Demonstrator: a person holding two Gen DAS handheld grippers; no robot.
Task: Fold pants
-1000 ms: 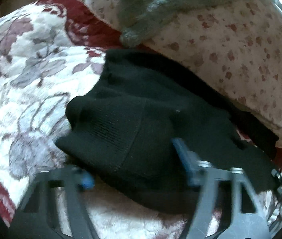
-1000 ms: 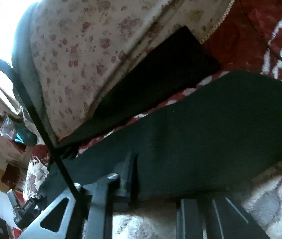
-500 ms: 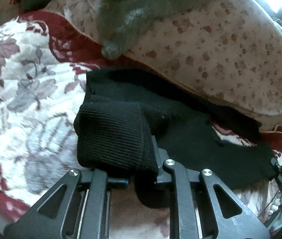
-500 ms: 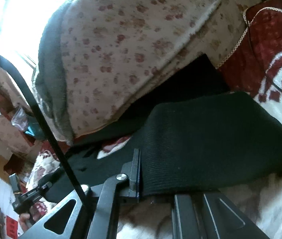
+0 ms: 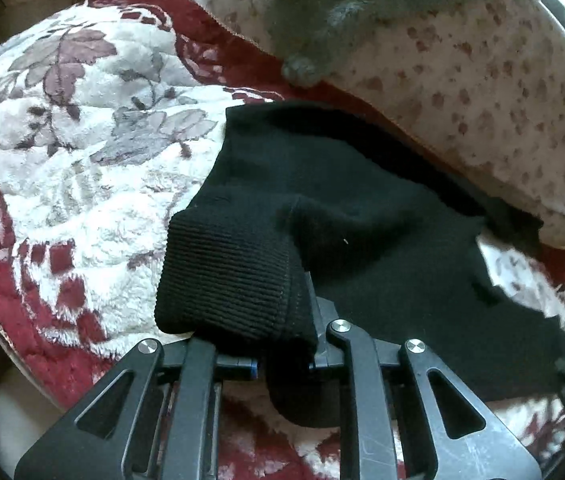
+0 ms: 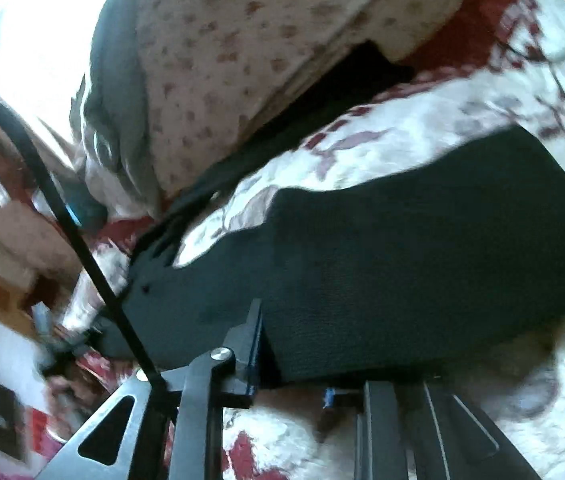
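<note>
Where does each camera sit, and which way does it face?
Left wrist: sits on the left tool, facing forward and down at the black pants on the floral blanket; its two fingers are shut on the ribbed hem.
Right wrist: sits on the right tool, facing forward over the pants toward a spotted pillow; its jaws are opening, cloth between them.
Shared: pants, blanket, pillow.

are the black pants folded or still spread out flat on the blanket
Partly folded. The ribbed cuff end of the black pants is doubled back over the rest, clamped in the left hand-held gripper.
</note>
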